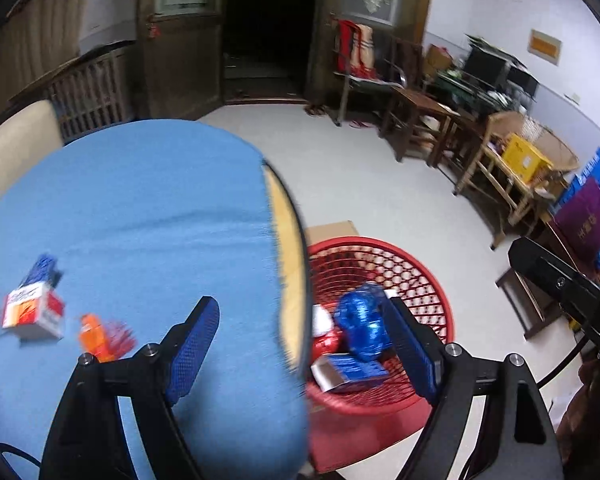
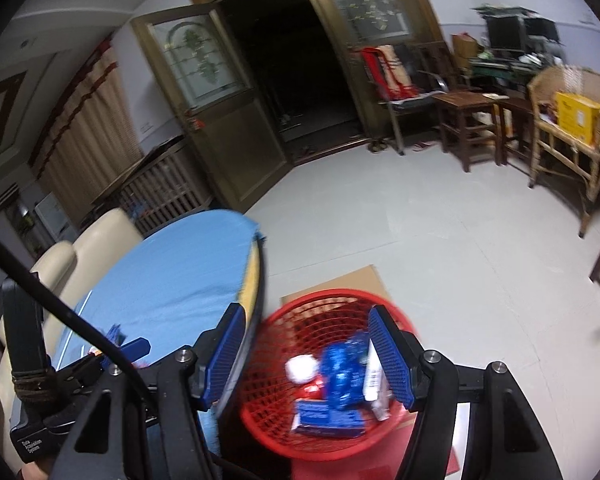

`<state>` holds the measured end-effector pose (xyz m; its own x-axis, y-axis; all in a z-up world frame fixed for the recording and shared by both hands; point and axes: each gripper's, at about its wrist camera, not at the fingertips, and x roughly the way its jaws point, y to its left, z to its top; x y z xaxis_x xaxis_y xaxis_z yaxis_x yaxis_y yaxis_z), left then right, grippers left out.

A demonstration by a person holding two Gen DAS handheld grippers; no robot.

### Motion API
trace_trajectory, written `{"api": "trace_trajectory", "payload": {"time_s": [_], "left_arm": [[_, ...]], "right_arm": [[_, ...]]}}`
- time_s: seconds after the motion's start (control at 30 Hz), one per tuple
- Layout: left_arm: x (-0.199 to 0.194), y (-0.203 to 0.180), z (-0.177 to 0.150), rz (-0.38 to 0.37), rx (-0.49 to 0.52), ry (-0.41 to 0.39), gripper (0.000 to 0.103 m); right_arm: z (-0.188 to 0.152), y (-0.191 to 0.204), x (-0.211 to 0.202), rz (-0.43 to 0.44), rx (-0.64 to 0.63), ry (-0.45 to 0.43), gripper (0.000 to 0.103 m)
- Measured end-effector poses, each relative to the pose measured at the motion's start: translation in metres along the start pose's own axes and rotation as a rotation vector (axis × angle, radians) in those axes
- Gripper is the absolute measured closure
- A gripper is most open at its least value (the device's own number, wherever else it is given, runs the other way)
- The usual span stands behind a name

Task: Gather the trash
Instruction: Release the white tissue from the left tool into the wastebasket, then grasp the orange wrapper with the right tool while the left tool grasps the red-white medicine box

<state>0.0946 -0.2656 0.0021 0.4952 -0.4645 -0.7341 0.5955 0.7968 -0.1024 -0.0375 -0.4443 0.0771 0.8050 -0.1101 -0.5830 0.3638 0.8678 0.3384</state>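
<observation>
blue cloth table (image 1: pixel 140 208) | red mesh basket (image 1: pixel 416 280) | crinkled blue wrapper (image 1: pixel 362 326)

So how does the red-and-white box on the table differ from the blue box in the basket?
The red-and-white box sits on the blue tablecloth; the blue box lies in the red basket on the floor. Their colours differ. Both are small cartons, and neither is held.

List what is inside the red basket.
The red basket holds a crumpled blue wrapper, a blue box and a red-and-white packet. Anything beneath them is covered.
</observation>
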Motion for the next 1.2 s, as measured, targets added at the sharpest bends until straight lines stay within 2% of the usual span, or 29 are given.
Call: {"api": "trace_trajectory", "payload": {"time_s": [0.2, 0.37, 0.6, 0.73, 0.93, 1.2], "left_arm": [[-0.036, 0.058, -0.029, 0.061, -0.111, -0.045, 0.018], [-0.052, 0.102, -0.061, 0.138, -0.214, -0.037, 0.018], [-0.061, 0.156, -0.100, 0.211, -0.330, -0.013, 0.018], [-0.063, 0.185, -0.118, 0.244, -0.407, -0.009, 0.018], [-0.061, 0.213, -0.132, 0.281, -0.482, -0.004, 0.018], [-0.059, 0.232, -0.135, 0.309, -0.516, 0.000, 0.018]], "right_arm": [[-0.013, 0.046, -0.004, 0.055, -0.080, 0.011, 0.035], [-0.027, 0.081, -0.004, 0.105, -0.138, 0.036, 0.035], [-0.053, 0.132, 0.004, 0.180, -0.266, 0.113, 0.035], [-0.071, 0.148, 0.018, 0.200, -0.328, 0.178, 0.034], [-0.098, 0.163, 0.050, 0.211, -0.374, 0.276, 0.034], [-0.116, 0.203, 0.083, 0.251, -0.437, 0.345, 0.034]]}}
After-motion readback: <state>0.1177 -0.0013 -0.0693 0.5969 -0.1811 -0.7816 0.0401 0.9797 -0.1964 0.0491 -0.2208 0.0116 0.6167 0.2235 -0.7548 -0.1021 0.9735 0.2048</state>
